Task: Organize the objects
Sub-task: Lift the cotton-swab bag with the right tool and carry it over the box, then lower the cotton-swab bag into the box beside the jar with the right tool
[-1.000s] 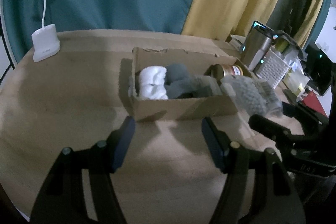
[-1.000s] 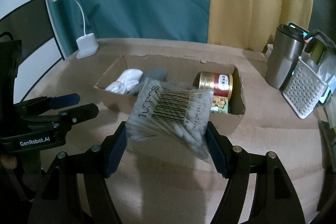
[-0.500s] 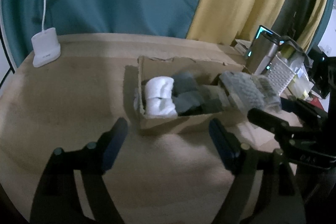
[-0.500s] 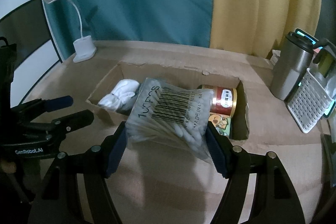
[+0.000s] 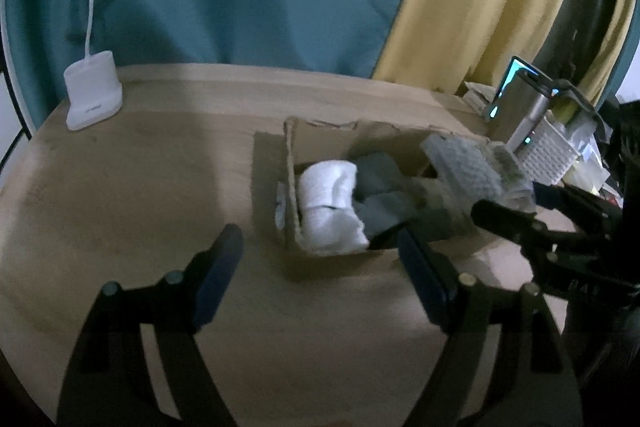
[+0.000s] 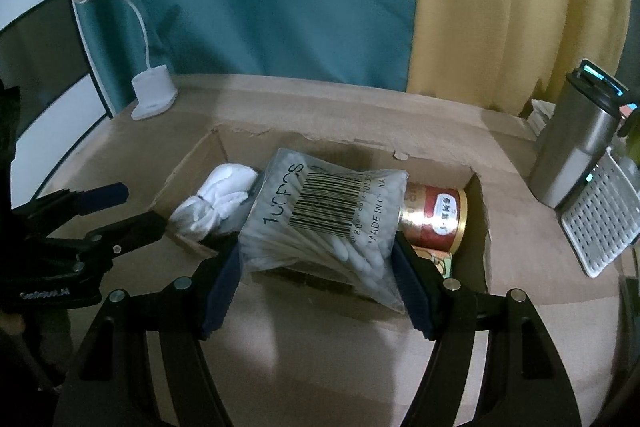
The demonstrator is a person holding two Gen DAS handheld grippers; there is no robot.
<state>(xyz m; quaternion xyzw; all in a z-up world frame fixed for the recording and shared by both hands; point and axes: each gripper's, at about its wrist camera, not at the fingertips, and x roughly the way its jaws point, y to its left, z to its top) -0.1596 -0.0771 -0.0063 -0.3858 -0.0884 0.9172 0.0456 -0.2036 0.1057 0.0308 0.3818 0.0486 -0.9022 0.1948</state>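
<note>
My right gripper [image 6: 318,273] is shut on a clear bag of cotton swabs [image 6: 326,223] with a barcode and holds it over the open cardboard box [image 6: 304,139]. The box holds white socks [image 6: 218,197], a grey cloth [image 5: 380,195] and a red-and-gold can [image 6: 436,219]. In the left wrist view the bag [image 5: 468,167] hangs above the box's right part, held by the right gripper [image 5: 516,211]. My left gripper [image 5: 320,259] is open and empty, just in front of the box's [image 5: 292,163] left end.
A white desk lamp [image 5: 94,95] stands at the table's back left. A steel tumbler [image 6: 576,147] and a white perforated basket [image 6: 600,219] stand right of the box, with clutter behind them. A teal and yellow curtain hangs behind the table.
The right gripper has carried the bag forward, from in front of the box to over its inside. The left gripper view has shifted left and drawn closer to the box.
</note>
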